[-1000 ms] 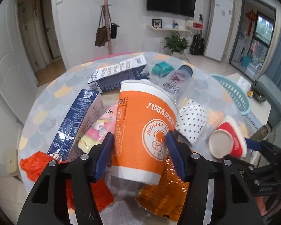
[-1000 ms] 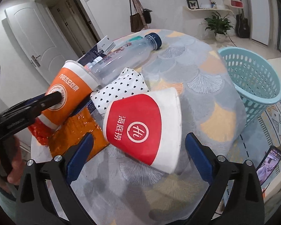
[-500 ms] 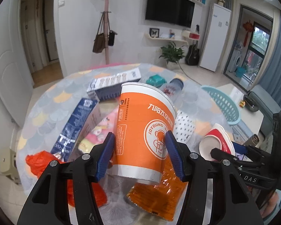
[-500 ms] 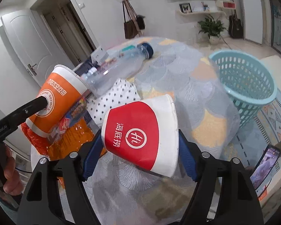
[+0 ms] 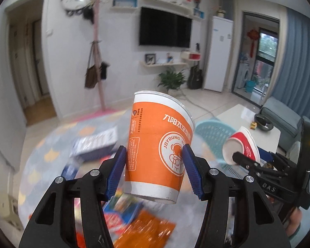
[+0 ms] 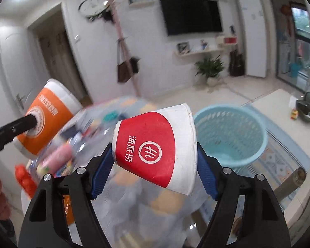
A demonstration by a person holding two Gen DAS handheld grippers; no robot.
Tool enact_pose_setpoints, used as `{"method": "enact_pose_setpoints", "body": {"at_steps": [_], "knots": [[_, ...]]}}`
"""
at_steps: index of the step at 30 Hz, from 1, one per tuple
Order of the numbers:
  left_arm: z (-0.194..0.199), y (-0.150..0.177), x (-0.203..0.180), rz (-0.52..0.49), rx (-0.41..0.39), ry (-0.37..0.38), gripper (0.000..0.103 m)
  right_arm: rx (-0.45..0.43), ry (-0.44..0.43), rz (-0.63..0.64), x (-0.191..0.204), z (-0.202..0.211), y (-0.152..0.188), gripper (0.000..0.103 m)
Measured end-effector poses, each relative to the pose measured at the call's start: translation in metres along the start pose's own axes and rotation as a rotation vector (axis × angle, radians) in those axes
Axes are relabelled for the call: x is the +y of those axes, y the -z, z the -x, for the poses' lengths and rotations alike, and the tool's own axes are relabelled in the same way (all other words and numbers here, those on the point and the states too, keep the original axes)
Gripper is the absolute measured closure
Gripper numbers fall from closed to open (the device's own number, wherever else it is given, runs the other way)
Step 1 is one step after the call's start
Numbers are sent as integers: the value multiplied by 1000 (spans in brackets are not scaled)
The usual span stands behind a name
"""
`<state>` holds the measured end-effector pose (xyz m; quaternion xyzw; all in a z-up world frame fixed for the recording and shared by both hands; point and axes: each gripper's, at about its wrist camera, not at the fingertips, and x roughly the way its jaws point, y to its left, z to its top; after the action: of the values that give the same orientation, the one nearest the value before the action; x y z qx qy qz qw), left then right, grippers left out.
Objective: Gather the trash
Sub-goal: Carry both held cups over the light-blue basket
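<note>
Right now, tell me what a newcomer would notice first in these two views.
A big orange paper cup, held upright above the cluttered table, is clamped in the left tool. A red-and-white paper cup lies on its side in the right tool. Behind it to the right, a light blue basket stands on the floor.
</note>
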<state>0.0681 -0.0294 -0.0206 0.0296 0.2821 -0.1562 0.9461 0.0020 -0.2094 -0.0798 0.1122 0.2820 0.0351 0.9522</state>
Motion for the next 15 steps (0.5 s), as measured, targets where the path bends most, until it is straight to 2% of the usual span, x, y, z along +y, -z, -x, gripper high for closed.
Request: {"method": "enact_pose_setpoints", "body": {"at_steps": [5,7,11,15], "knots": [[-21,-43,-52,-78,-51,36,49,-128,129,-80,-42,6,-35,31],[-33,-60,-78,-106,-71,58,49,-154,166,-134,-65,3,-46,31],[-74,-83,-124,-144,-60,115,49,-151,224,-227,-111,-15,-56,31],[-127,-82,-155,-162,10,153,49,-92,252,-284,-152,-47,-54,31]]}}
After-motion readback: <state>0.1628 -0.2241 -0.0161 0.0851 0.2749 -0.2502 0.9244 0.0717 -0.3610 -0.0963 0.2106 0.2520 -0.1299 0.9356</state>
